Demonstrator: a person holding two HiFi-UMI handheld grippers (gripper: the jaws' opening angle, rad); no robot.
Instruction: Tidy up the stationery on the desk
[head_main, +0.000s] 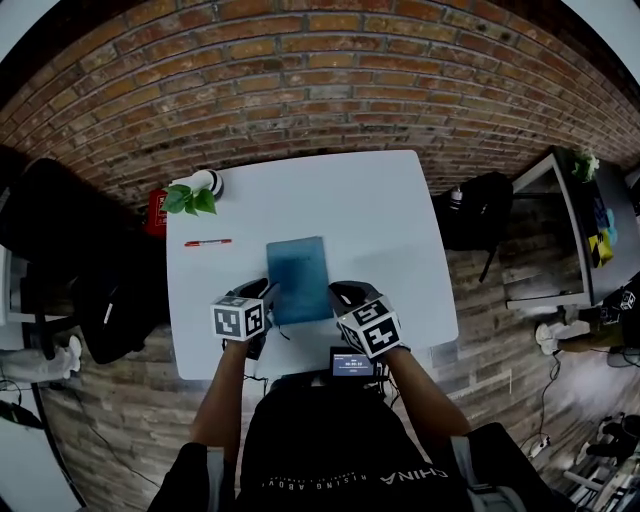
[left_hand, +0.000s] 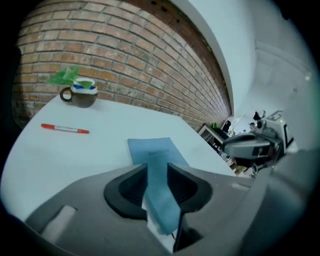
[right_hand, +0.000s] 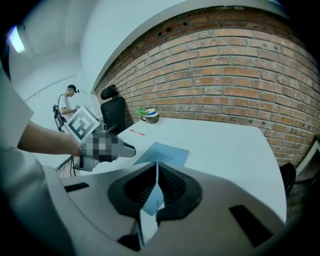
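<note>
A white desk (head_main: 400, 220) stands against a brick wall (head_main: 320, 80), and a blue notebook (head_main: 298, 278) lies flat on it, near the front edge and directly before the person. The left gripper (head_main: 266, 294) is at the near left corner of the notebook and the right gripper (head_main: 342, 296) is at its near right corner. In the left gripper view, the jaws of the left gripper (left_hand: 152, 186) stand apart and the near edge of the notebook (left_hand: 155, 150) is in the gap between them, with some white pages showing below; the pads do not seem to press on it. In the right gripper view, the jaws of the right gripper (right_hand: 156, 187) are almost together and pinch a thin blue corner of the notebook (right_hand: 165, 154). A red pen (head_main: 208, 242) lies on the desk to the left of the notebook, apart from it. Farther back, at the far left corner of the desk, there is a mug (head_main: 208, 182) with a green plant in it. A black chair (head_main: 60, 230) stands to the left of the desk.
</note>
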